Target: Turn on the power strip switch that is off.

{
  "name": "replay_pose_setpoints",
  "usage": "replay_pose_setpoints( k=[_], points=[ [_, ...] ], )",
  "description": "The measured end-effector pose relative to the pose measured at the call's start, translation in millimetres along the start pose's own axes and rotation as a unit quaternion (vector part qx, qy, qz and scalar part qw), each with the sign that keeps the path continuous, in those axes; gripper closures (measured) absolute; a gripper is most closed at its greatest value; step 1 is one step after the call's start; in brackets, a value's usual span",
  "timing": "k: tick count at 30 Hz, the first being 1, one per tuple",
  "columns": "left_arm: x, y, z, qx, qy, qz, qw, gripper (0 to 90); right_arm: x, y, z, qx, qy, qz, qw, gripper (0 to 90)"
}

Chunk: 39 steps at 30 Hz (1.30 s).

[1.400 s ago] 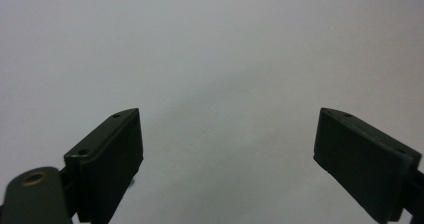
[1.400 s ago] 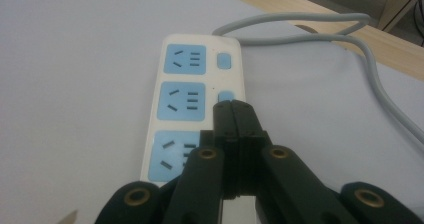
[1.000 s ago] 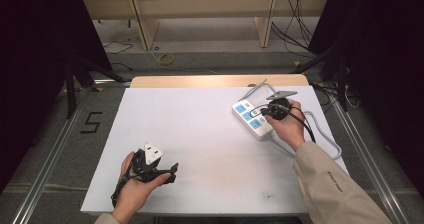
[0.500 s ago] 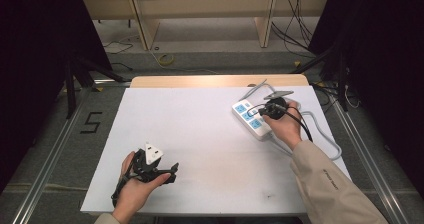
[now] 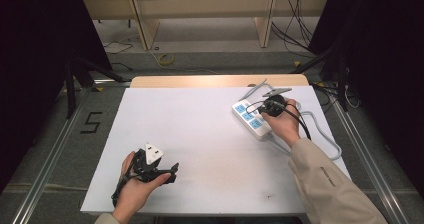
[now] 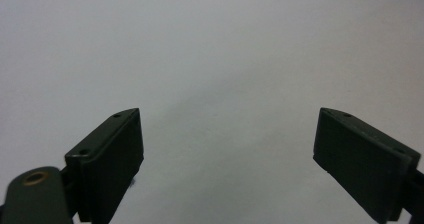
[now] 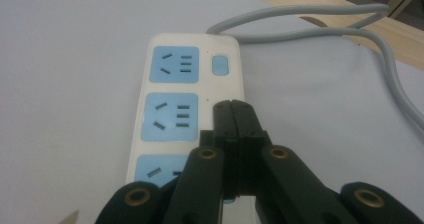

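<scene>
Where the right tool (image 7: pixel 235 115) crossed the lower middle of its own view, it hid the near end of the power strip (image 7: pixel 187 99); third socket cut off. The strip lay at right of the table (image 5: pixel 200 129) in the high view, long axis running upper left to lower right, grey cord (image 7: pixel 320 24) leaving the far end. No readable writing. Right tool's jaws pressed together, empty, above the strip. Left tool (image 6: pixel 227 149) spread wide, lower left, nothing between.

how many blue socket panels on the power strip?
3 on the power strip: the far one beside the switch, a middle one, and a near one partly hidden behind the shut right gripper.
</scene>
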<state>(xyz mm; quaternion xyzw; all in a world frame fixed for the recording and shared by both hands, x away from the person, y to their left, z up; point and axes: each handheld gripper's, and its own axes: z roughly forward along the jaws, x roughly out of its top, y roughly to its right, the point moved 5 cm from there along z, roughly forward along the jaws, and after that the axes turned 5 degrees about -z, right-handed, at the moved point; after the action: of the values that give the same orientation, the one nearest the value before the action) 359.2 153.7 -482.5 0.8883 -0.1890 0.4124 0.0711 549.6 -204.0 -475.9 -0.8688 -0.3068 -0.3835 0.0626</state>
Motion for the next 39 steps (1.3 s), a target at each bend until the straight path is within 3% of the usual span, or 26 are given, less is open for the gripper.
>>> replay_pose_setpoints(
  k=[39],
  points=[
    [0.5, 0.7, 1.1, 0.000, 0.000, 0.001, 1.0000, 12.1, 6.8, 0.1, 17.2, -0.001, -0.014, 0.002, 0.9999, 90.0]
  ],
)
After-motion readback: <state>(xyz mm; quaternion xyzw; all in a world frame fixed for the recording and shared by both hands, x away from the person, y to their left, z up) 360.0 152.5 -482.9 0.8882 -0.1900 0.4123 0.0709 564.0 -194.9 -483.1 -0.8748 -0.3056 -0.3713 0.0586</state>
